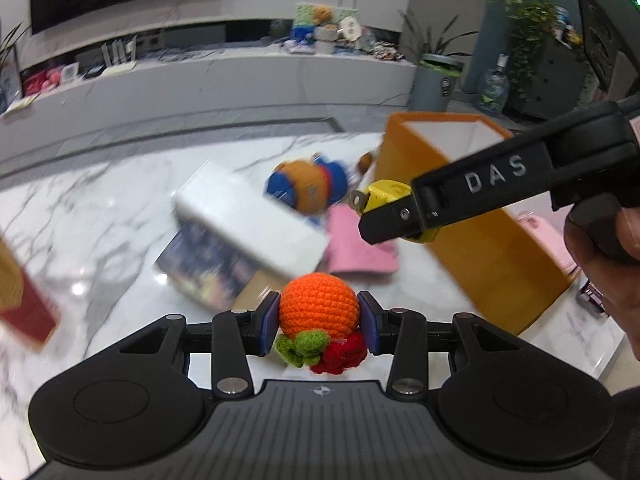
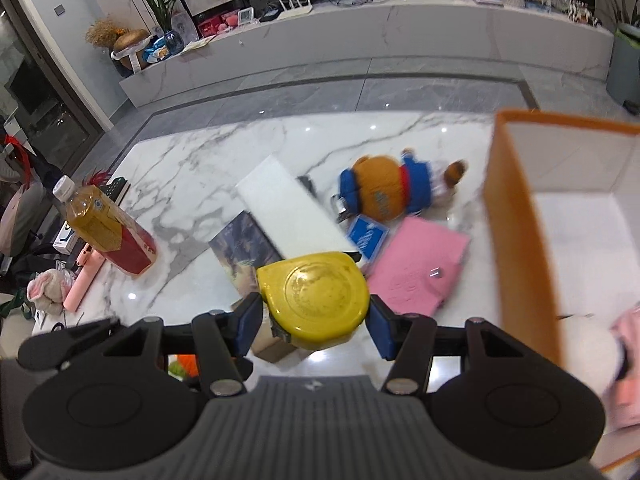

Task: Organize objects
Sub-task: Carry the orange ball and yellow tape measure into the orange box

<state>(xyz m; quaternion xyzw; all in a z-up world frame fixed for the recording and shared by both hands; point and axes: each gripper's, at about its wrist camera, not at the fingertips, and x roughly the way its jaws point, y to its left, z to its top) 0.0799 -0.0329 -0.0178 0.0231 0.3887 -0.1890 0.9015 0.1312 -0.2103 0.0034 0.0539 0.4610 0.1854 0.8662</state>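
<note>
Crochet orange [image 1: 318, 310] sits clamped between the blue pads of the left gripper [image 1: 319, 320], its round body forward toward 12 o'clock and its green leaf and red knit piece hanging back toward the gripper body at 6 o'clock. Jaws are closed only as far as the ball's width.

Over at 2 o'clock in the left wrist view, the right gripper [image 1: 384, 216] comes in from the right, squeezing a yellow tape measure [image 1: 386, 194] whose metal blade tip points toward 9 o'clock. From the right wrist view the same tape measure [image 2: 314, 300] lies flat face up between the pads of the right gripper [image 2: 316, 316], jaws part-closed against its sides, held above the marble table [image 2: 192, 168].

On the table, a long white box [image 2: 288, 212] runs from 11 to 5 o'clock across a dark book [image 2: 244, 248]. A plush toy [image 2: 388, 192] lies on its side at 1 o'clock, a pink wallet [image 2: 416, 264] just below it. An orange bin [image 2: 516, 208] stands open at 3 o'clock; a tea bottle [image 2: 100, 220] leans at 9 o'clock.
</note>
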